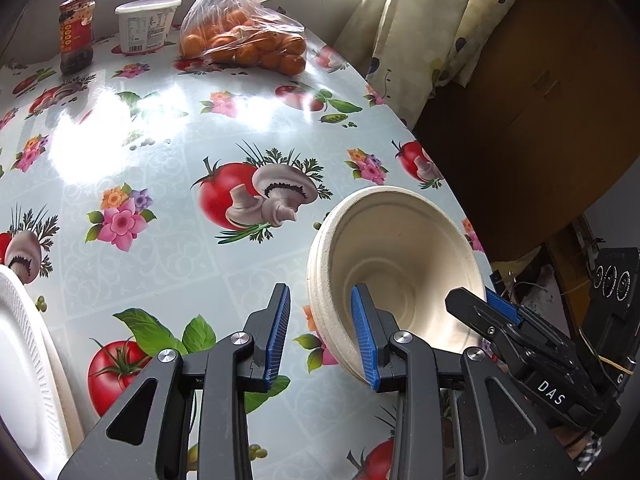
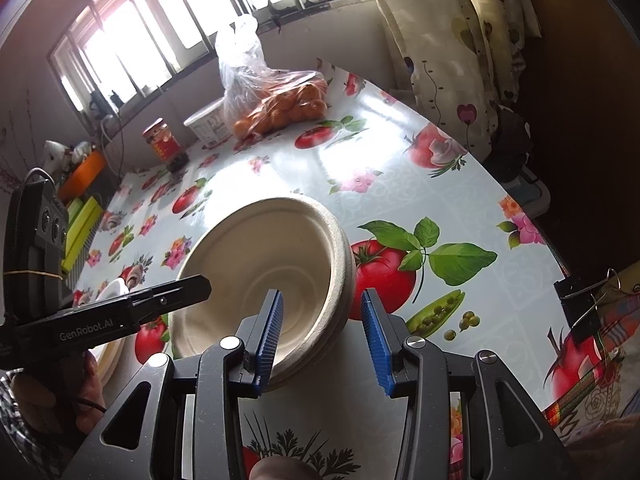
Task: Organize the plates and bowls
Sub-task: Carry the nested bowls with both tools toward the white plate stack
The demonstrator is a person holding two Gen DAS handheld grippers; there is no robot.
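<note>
Astride the bowl's point(image 1: 400, 248) near rim, the left gripper point(image 1: 321, 292) stands with its jaws narrowly parted. One blue pad is inside the bowl and the other is outside, and a strip of cloth shows between the outer pad and the wall, so nothing is clamped. On the bowl's opposite side the right gripper point(image 2: 322, 294) straddles the rim the same way. Its inner pad lies against the inside wall and its outer pad stands just clear of the outside, the jaws again only a little apart. The two grippers point at each other across the bowl.

The bowl itself is cream and round, so it has no long axis. Its mouth faces up and towards both cameras, and its wall shows layered rims, as of several bowls nested. It sits on the table point(image 1: 160, 160), close to the curved edge. Whether its base lies flat on the cloth I cannot tell.

Left of the bowl in the left wrist view, well apart from it, lies a white plate point(image 1: 24, 360). Beyond the bowl, at the table's far side, stand a jar point(image 1: 78, 32), a tub point(image 1: 148, 24) and a bag point(image 1: 248, 40) of oranges. Past the bowl's table edge hangs a curtain point(image 1: 400, 40), and farthest behind the bowl is a window point(image 2: 132, 52).
</note>
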